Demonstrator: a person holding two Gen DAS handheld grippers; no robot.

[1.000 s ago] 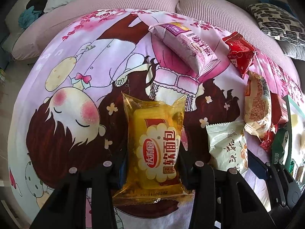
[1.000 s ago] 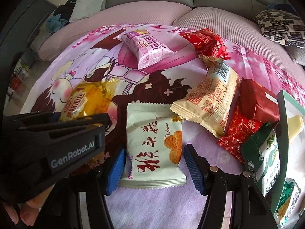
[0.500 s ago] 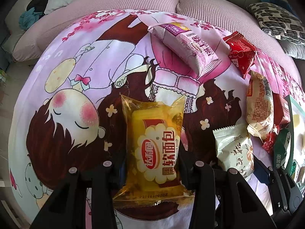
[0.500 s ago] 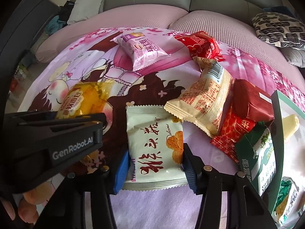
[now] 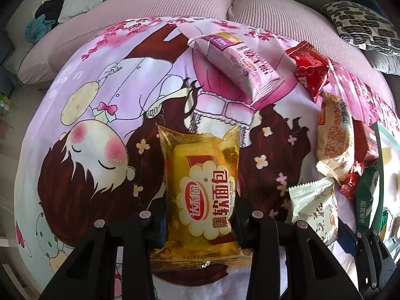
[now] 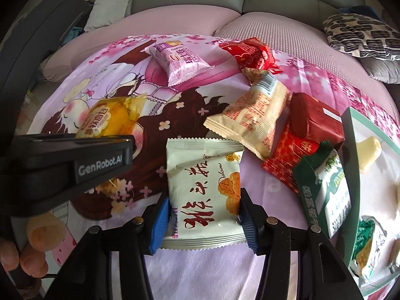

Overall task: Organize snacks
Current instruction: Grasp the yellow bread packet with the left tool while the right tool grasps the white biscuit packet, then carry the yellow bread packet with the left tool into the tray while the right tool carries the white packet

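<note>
Both clamped: left hand-held gripper (image 5: 200, 221), jaws just closing, on the yellow bread pack (image 5: 203, 195); right hand-held gripper (image 6: 203, 218) on the white snack bag (image 6: 203, 192), both lying on the printed sheet (image 5: 87, 100). Risk: slick wrappers slipping free on lift, soft bread squashing.

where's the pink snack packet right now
The pink snack packet lies at the far end of the cartoon bedsheet, left of the red packet in the right wrist view, beyond the yellow bread packet that is between the left gripper's jaws.
</note>
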